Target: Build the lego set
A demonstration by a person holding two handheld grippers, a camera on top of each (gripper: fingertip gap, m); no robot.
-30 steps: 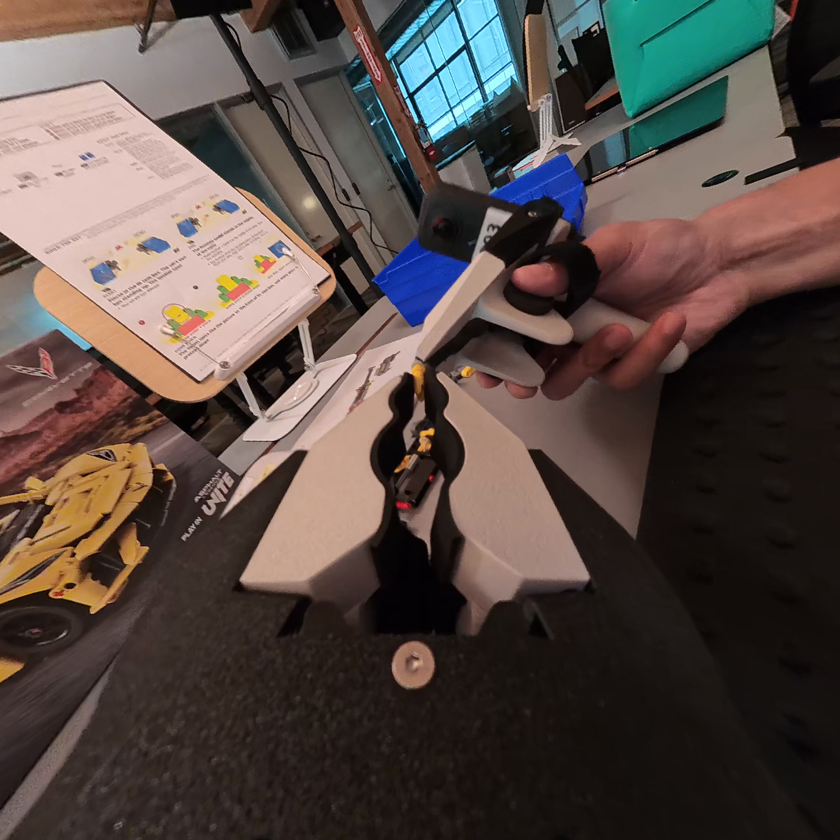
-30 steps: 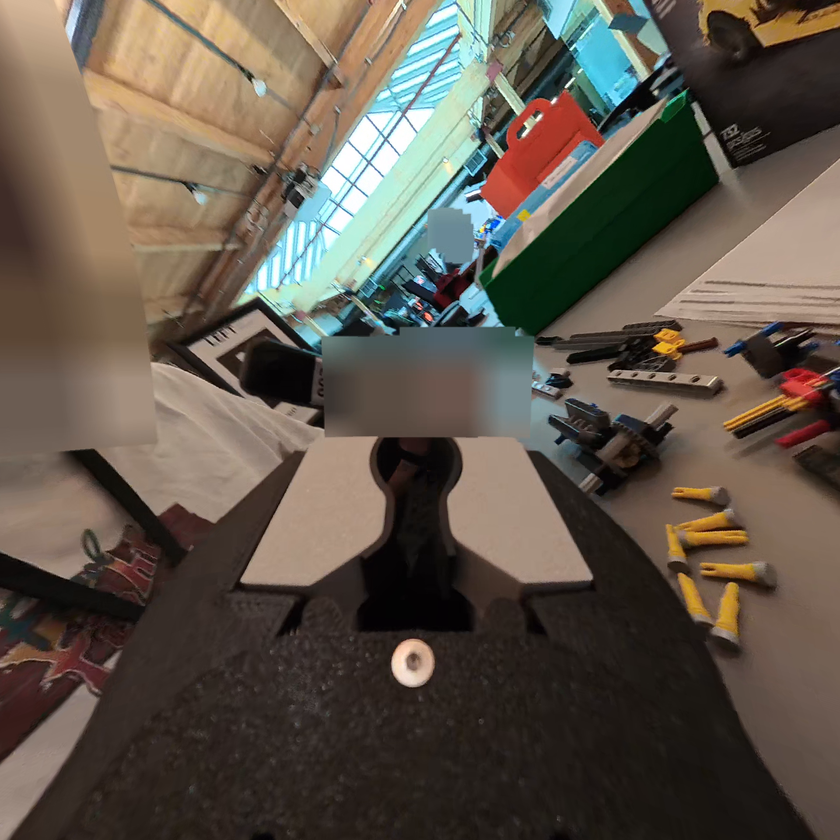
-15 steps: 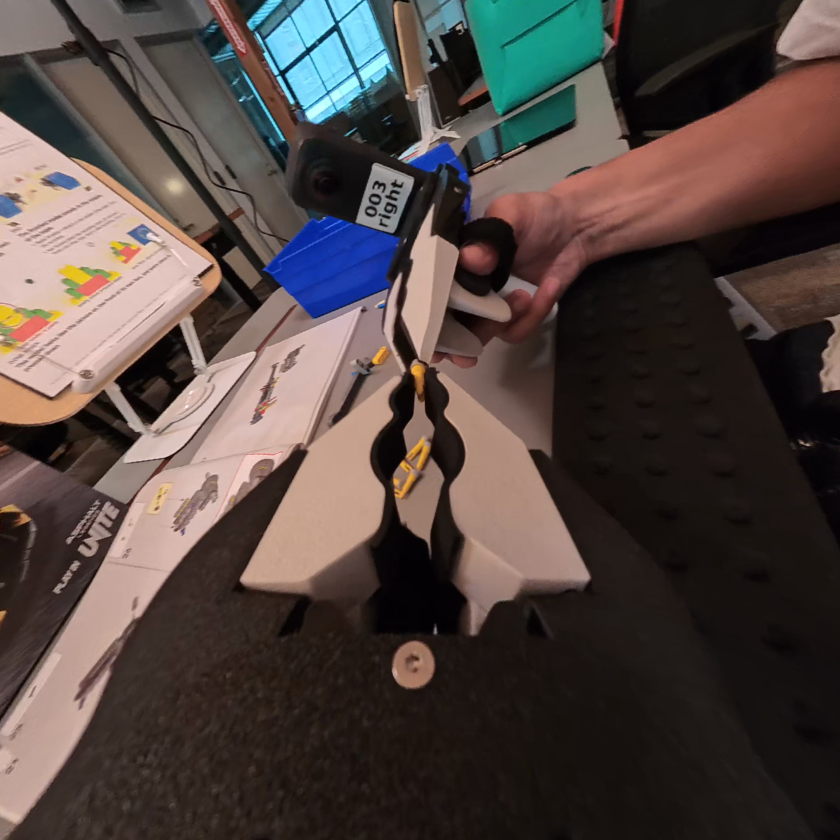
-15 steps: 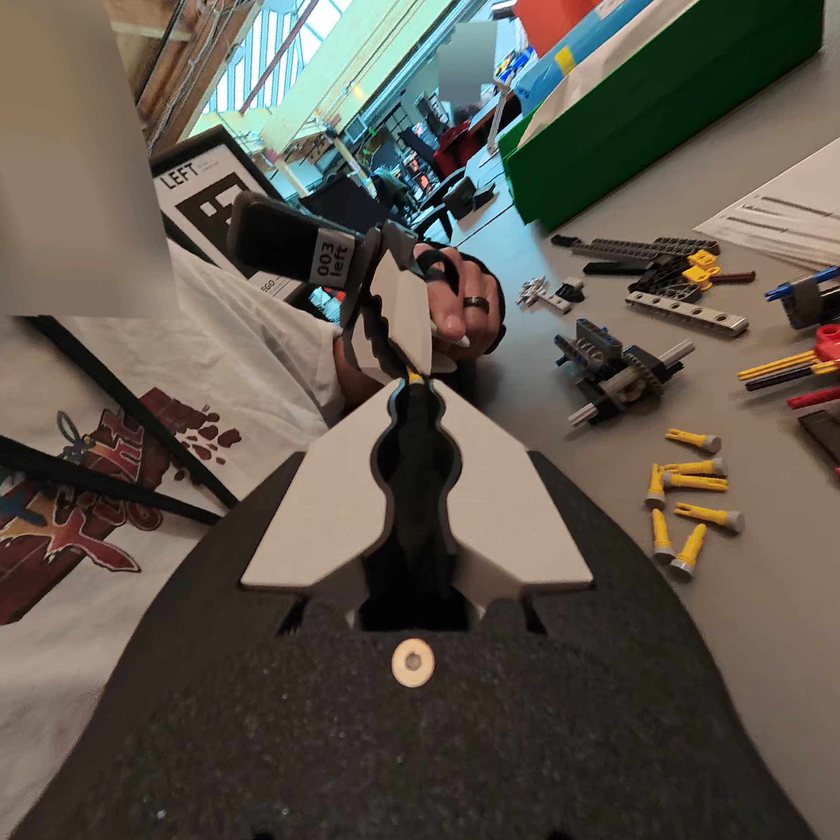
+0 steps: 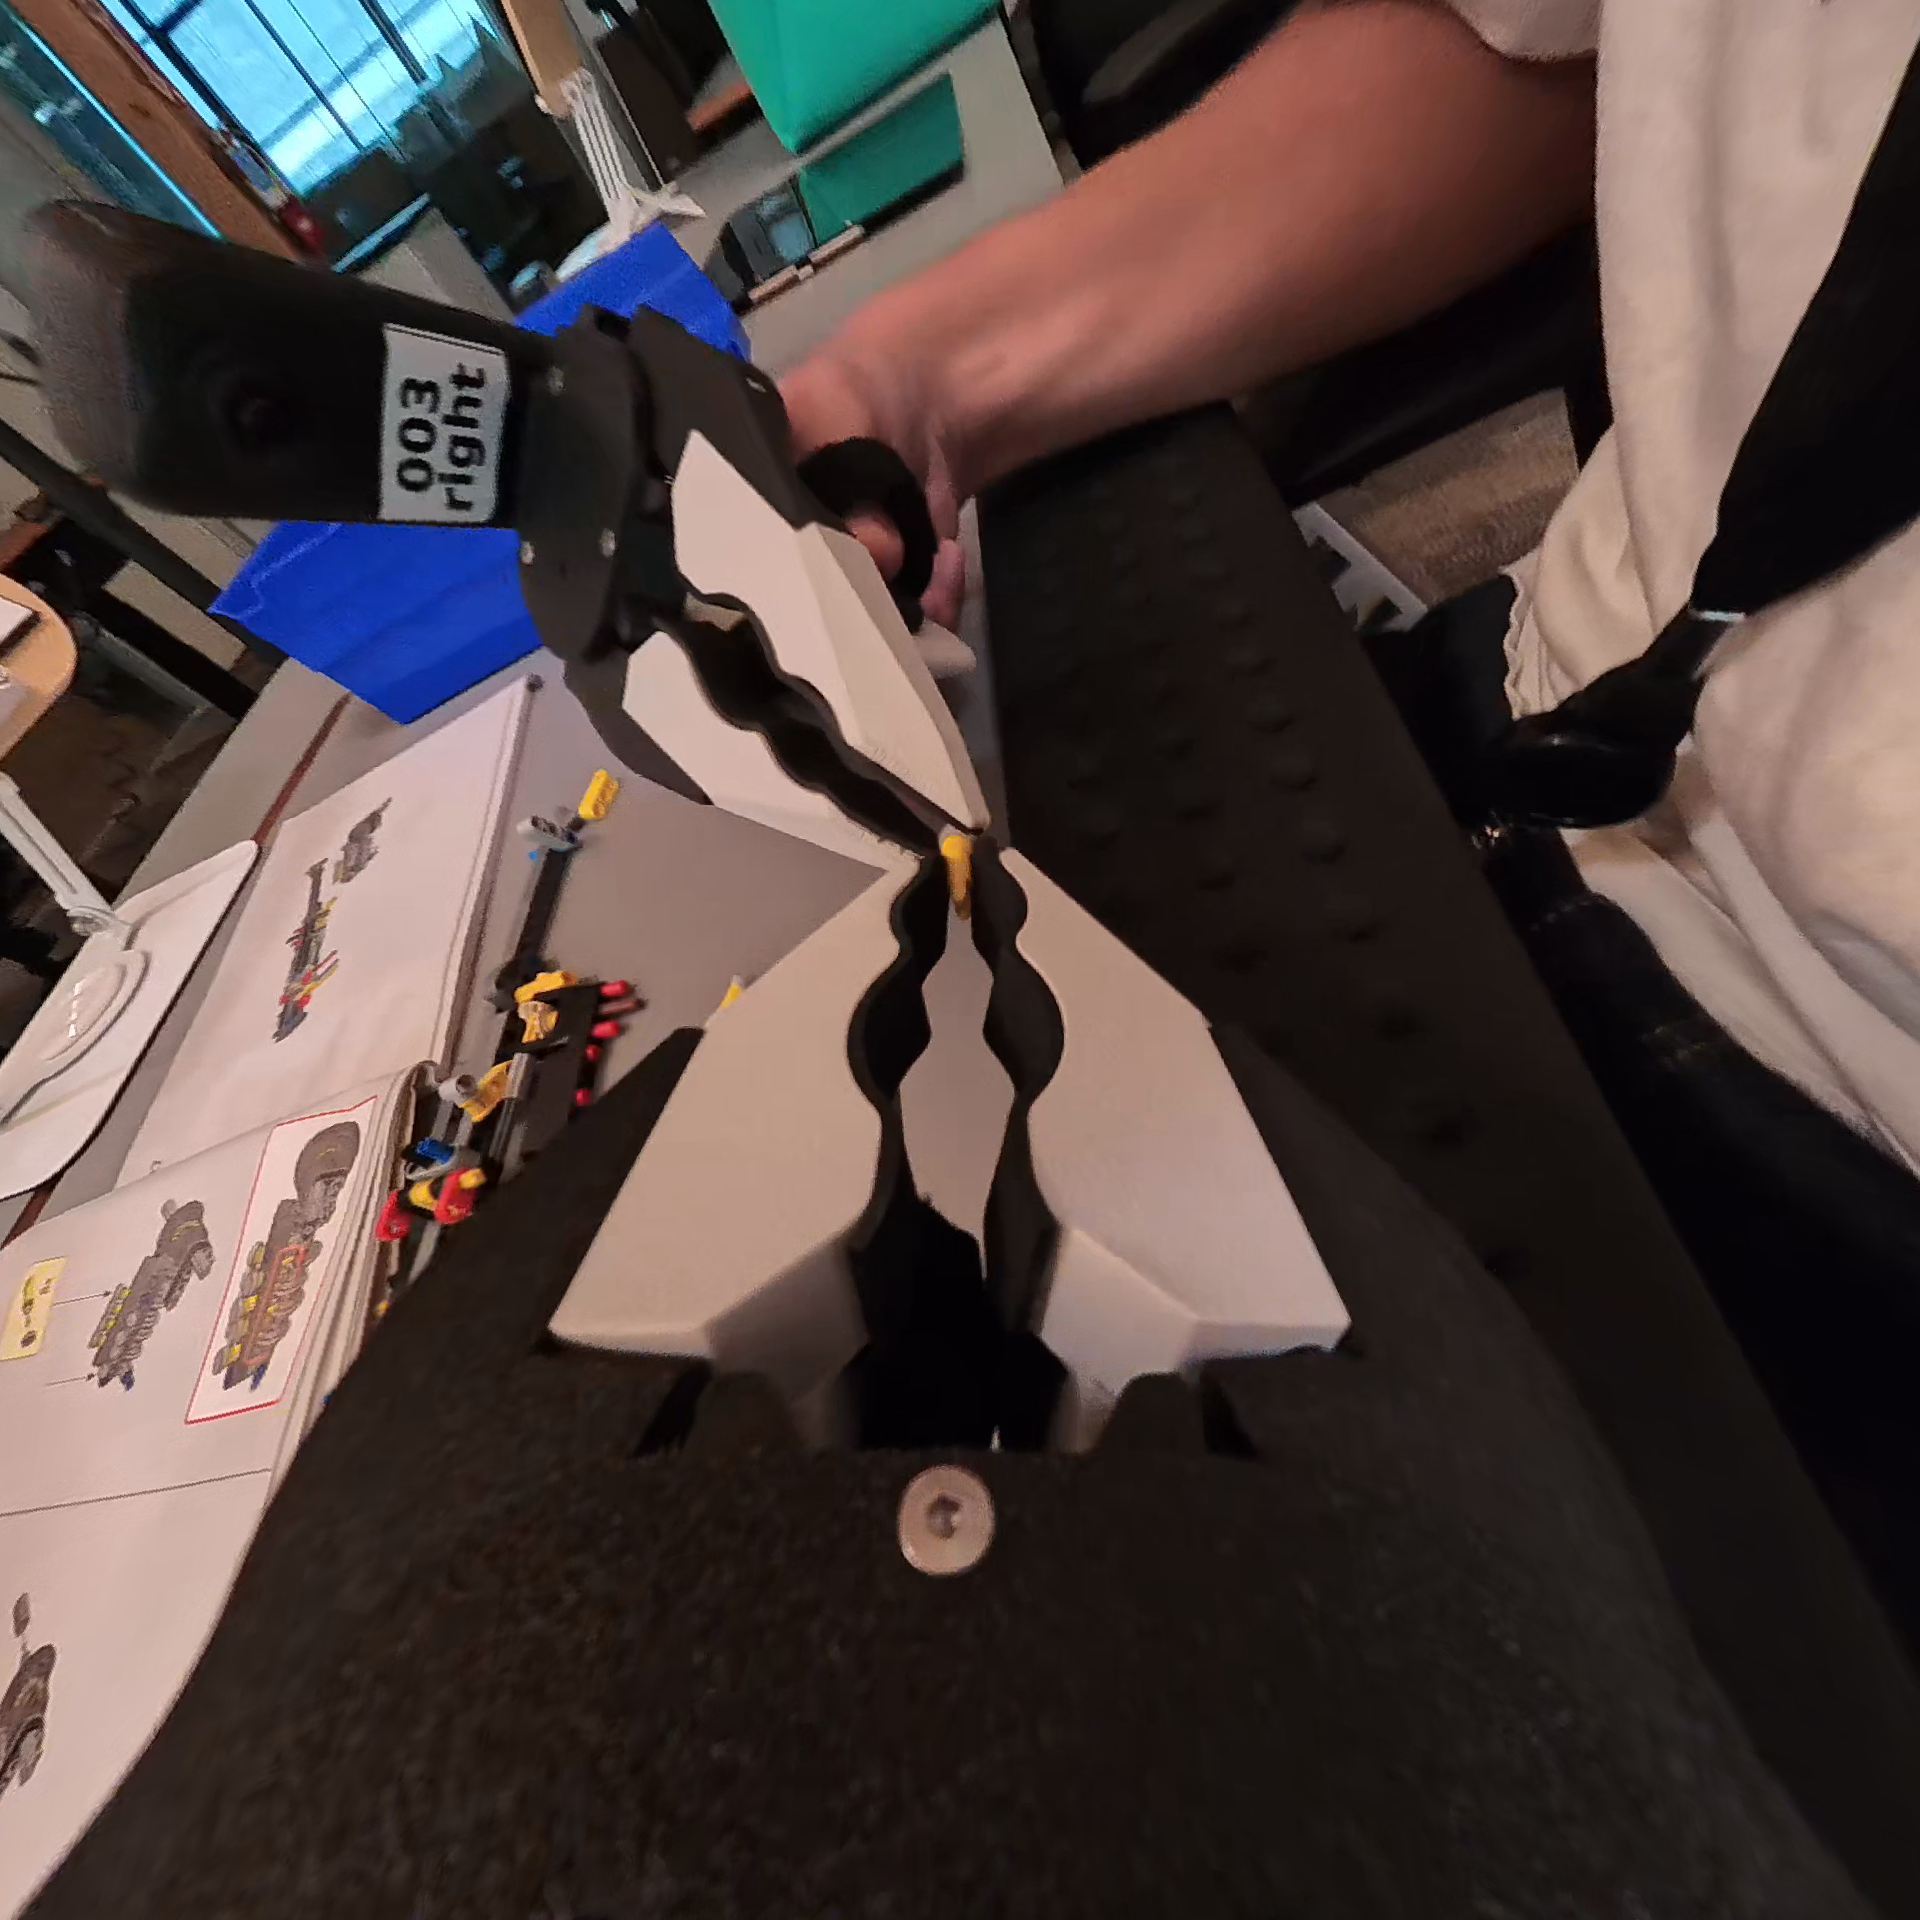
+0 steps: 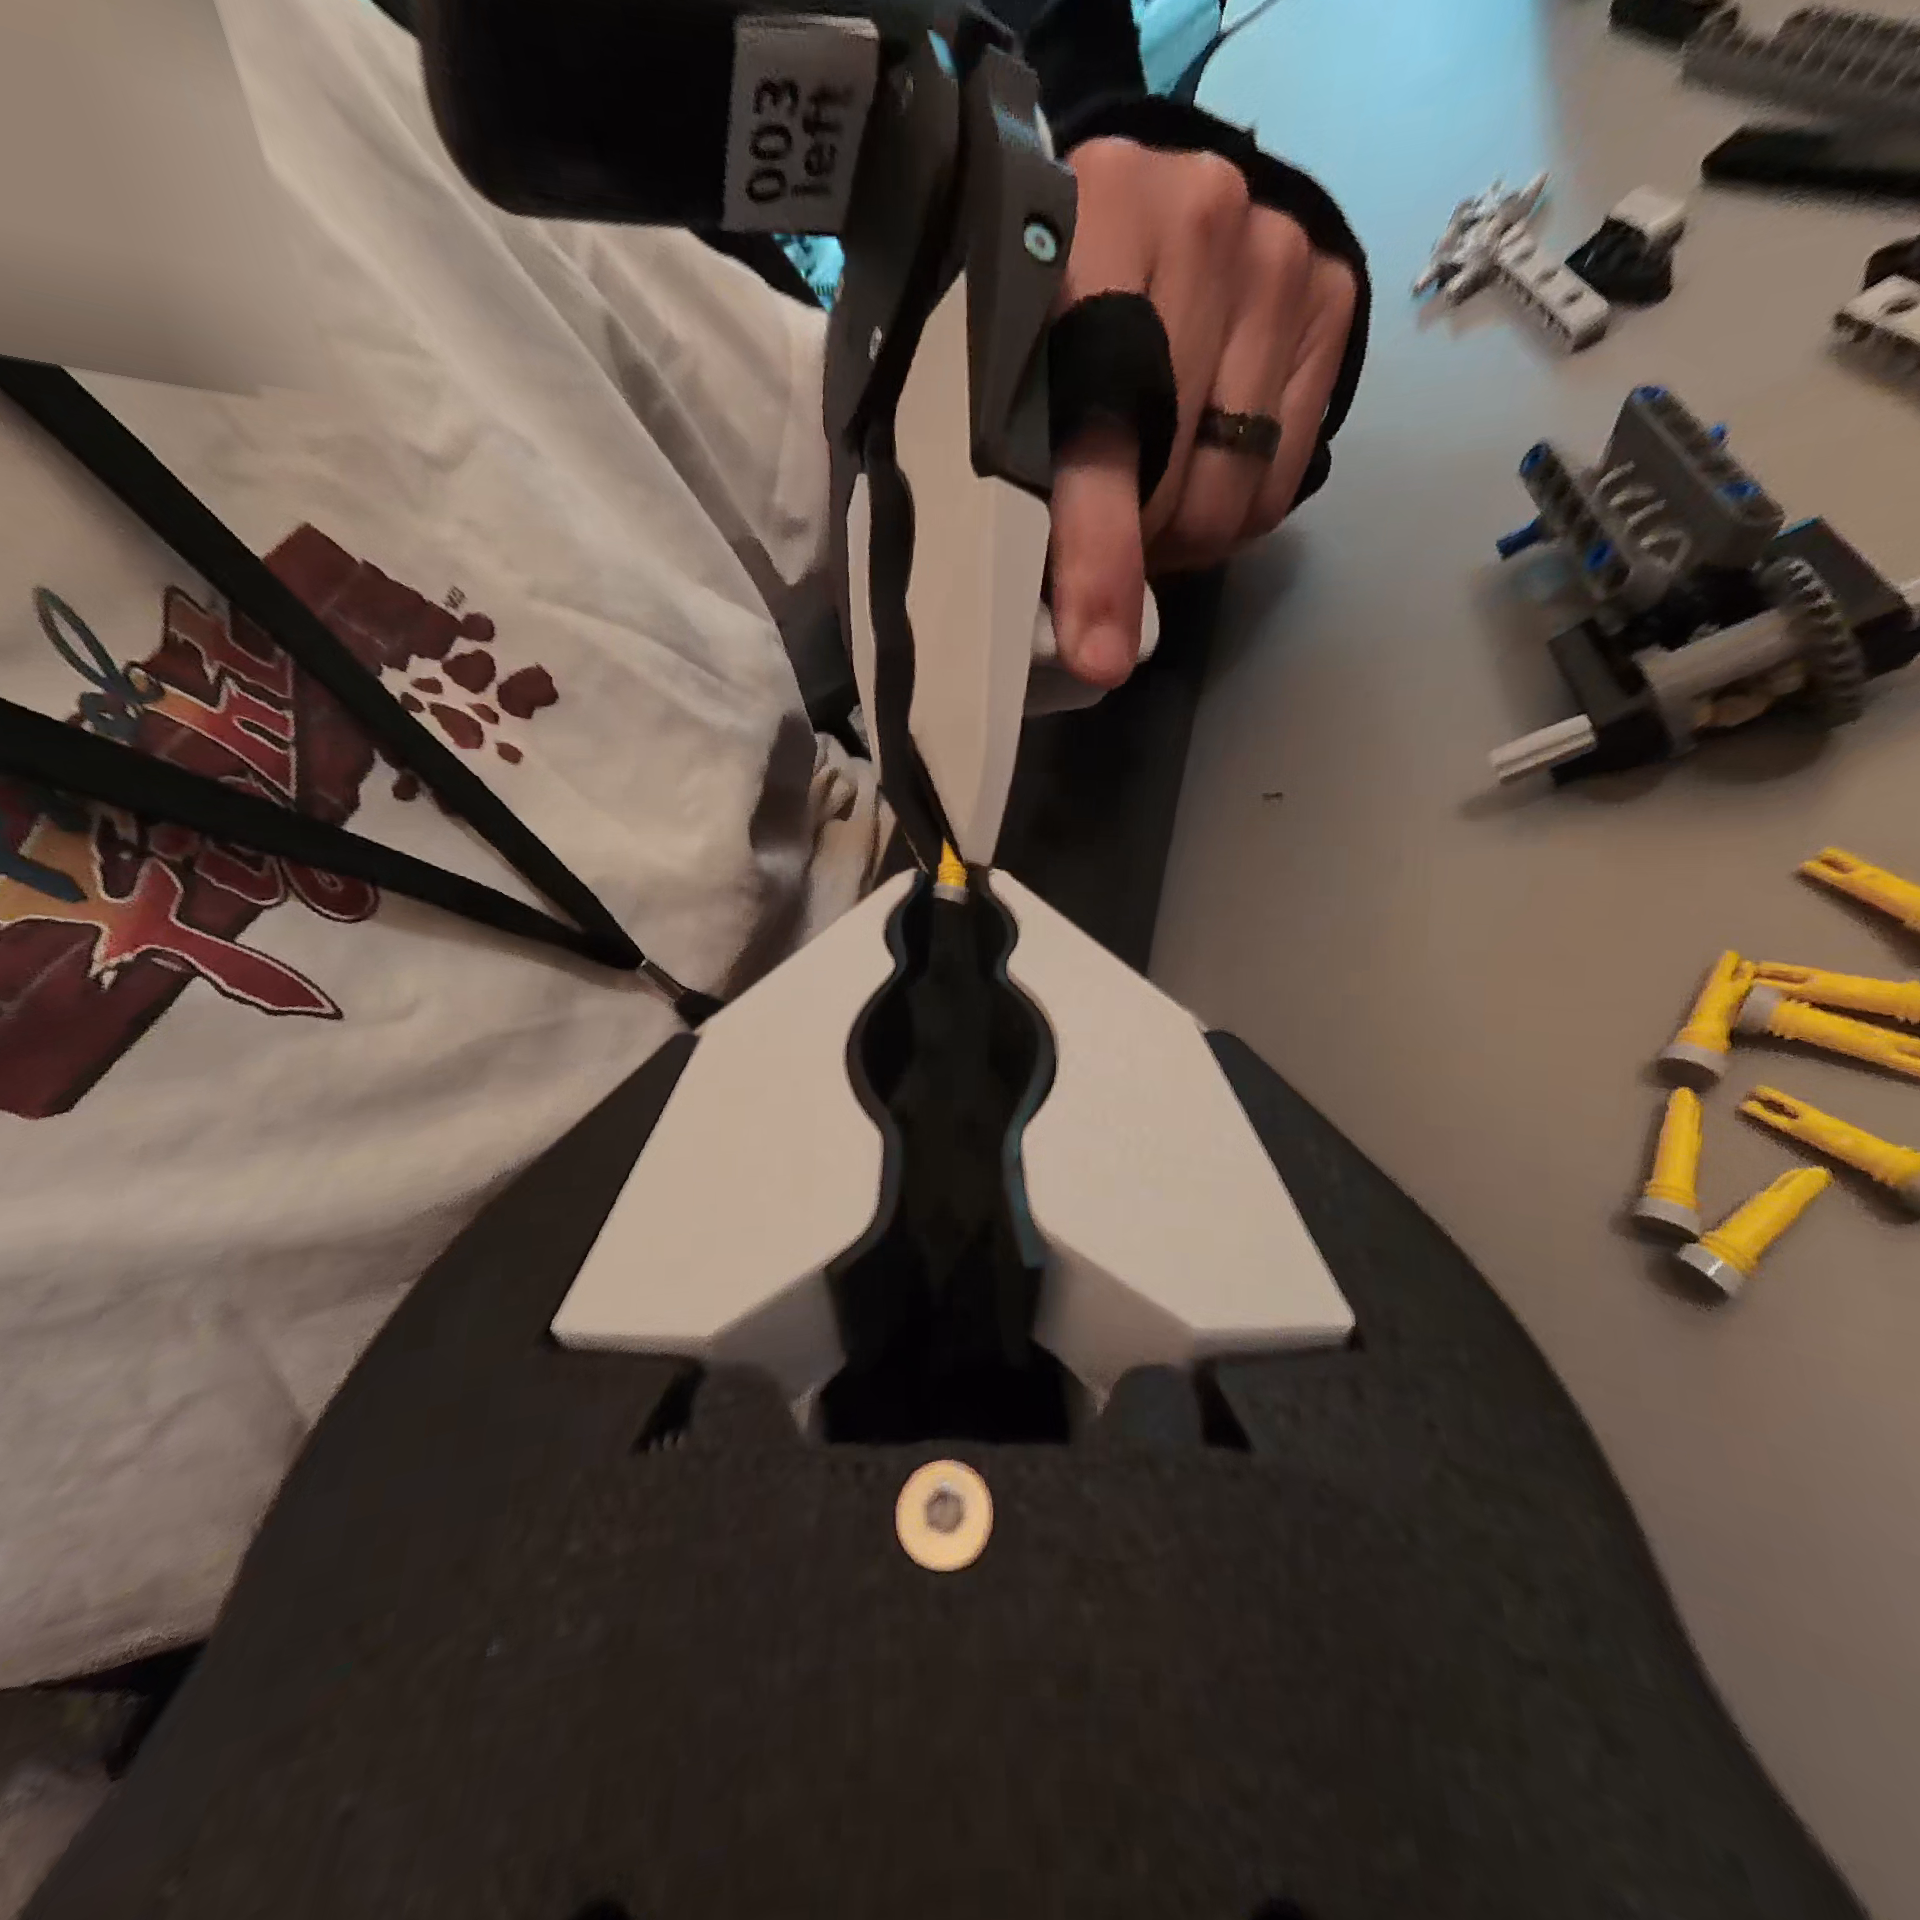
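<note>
Both claws, left claw and right claw, are pinching one yellow pin tip to tip; build looking early, with pins and a gear block lying loose on the bench.

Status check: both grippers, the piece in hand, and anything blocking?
Left gripper and right gripper meet tip to tip, both pinching one small yellow pin. Held in the air off the table. Nothing between them.
</note>
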